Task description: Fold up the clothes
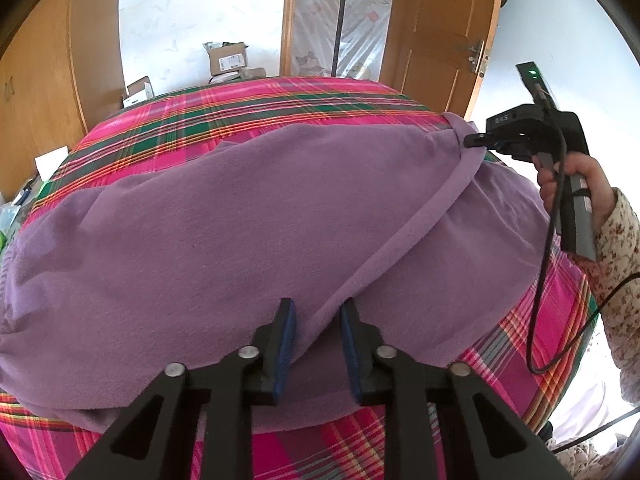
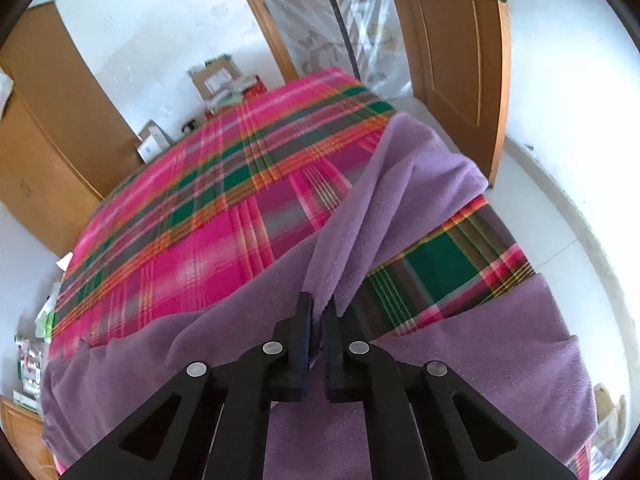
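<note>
We see a purple fleece garment (image 1: 208, 216) spread on the plaid bed (image 1: 260, 100). Our right gripper (image 2: 318, 320) pinches its folded edge. Our left gripper (image 1: 316, 312) straddles the hem, fingers apart.

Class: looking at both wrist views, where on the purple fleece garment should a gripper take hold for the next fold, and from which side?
Grip the purple fleece garment along its raised hemmed edge, coming from the near side of the plaid bedspread. That edge stands up as a ridge, so fingers can straddle it.

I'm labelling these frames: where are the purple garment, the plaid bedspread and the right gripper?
purple garment (image 1: 180, 220), left wrist view, flat middle.
plaid bedspread (image 2: 192, 208), right wrist view, bare centre.
right gripper (image 2: 318, 320), right wrist view, between fingertips.
</note>
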